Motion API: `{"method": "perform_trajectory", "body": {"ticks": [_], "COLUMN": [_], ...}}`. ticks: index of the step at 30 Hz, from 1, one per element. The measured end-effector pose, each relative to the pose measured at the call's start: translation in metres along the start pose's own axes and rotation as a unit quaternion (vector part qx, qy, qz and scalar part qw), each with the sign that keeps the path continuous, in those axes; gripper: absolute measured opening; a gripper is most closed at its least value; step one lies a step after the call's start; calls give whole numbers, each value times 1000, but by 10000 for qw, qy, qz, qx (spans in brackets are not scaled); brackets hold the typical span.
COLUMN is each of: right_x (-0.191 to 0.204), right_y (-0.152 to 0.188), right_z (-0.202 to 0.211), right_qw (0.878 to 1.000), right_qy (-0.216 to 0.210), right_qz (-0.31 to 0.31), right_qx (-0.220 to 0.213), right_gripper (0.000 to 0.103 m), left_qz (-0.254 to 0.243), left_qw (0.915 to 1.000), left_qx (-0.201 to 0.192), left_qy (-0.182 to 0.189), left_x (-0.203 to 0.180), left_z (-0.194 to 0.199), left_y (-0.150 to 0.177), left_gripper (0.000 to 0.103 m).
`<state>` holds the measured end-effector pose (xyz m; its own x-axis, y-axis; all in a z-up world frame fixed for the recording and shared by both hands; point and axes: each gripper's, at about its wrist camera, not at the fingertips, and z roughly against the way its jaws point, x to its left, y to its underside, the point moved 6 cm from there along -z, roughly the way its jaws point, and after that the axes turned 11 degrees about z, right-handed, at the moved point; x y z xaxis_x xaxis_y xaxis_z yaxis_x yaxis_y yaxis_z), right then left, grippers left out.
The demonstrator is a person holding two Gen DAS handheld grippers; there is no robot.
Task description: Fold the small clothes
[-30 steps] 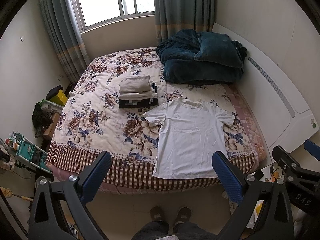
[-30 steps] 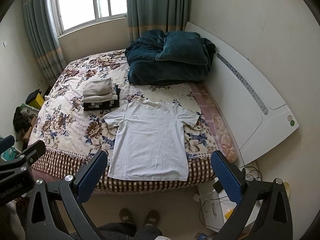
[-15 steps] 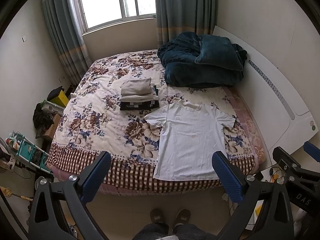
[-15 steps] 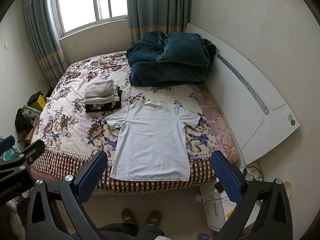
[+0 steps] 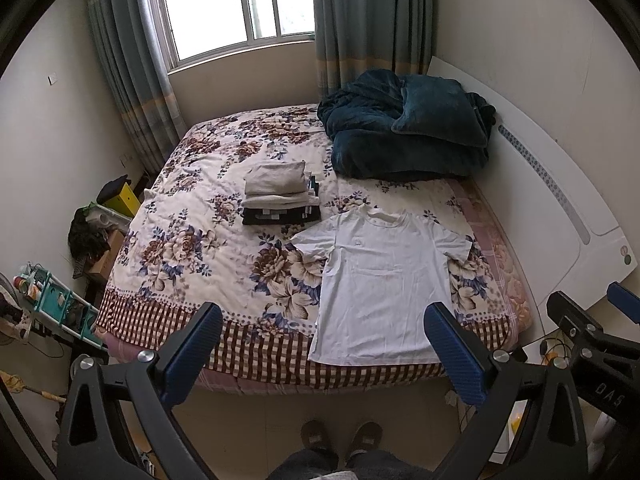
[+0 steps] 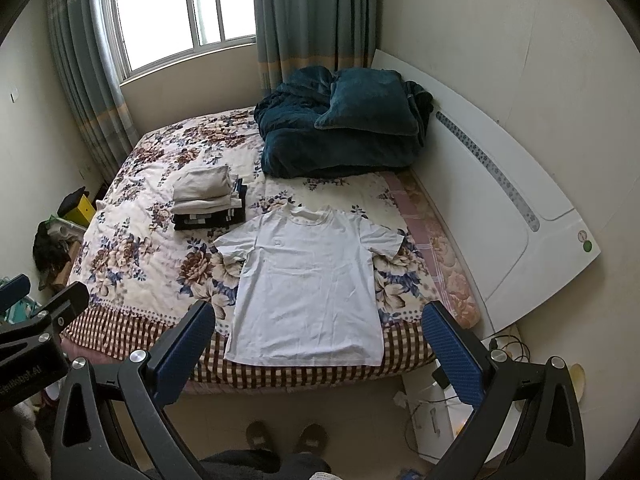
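Observation:
A white short-sleeved T-shirt (image 5: 380, 284) (image 6: 308, 284) lies flat and spread out near the foot edge of the floral bed (image 5: 208, 248) (image 6: 132, 248), collar toward the far side. A stack of folded clothes (image 5: 280, 194) (image 6: 208, 198) sits just beyond its left sleeve. My left gripper (image 5: 326, 344) is open, held high above the bed's foot edge with nothing between its blue pads. My right gripper (image 6: 318, 344) is open too, also well above the shirt's hem and holding nothing. Each gripper's body shows at the edge of the other's view.
A dark teal duvet with a pillow (image 5: 408, 136) (image 6: 344, 128) is heaped at the far right of the bed. A white headboard (image 5: 560, 208) runs along the right wall. Clutter and a teal rack (image 5: 52, 300) stand on the left floor. A person's slippered feet (image 5: 340, 436) are below.
Both views have drifted slightly, so the bed and shirt sit a little lower in frame. The shirt and stack have not moved. Both grippers stay open.

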<state>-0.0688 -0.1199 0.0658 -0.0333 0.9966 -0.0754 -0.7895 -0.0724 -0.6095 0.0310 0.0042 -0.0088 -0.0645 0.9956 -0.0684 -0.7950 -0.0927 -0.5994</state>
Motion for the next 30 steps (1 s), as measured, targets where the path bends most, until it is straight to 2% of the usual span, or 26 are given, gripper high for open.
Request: {"method": "perform_trajectory", "body": {"ticks": [11,17,24,30], "right_x": [-6,-21,-44,-68], "right_y": [5,3,-14,-36], "right_z": [-3,-24,-83,-162], "right_qw": [9999,9997,9996,9982], "right_qy": [-145,-232,-132,61], "right_qz": [-3,-102,-94,-399], "right_qx": [-29,39,218,441], "right_gripper": [103,103,103,103], "left_qz": [90,185,230,-35], "left_qw": [9999,9996,9984,9983], "left_qx": [-22,-103,-228,-127], "left_qy": [-68,-192,-463,-576], "left_x": [-9,-17,-34,-57], "left_z": [-2,-18,-77,-154], "left_y": [1,1,-15,-37], "left_gripper": [103,103,103,103]}}
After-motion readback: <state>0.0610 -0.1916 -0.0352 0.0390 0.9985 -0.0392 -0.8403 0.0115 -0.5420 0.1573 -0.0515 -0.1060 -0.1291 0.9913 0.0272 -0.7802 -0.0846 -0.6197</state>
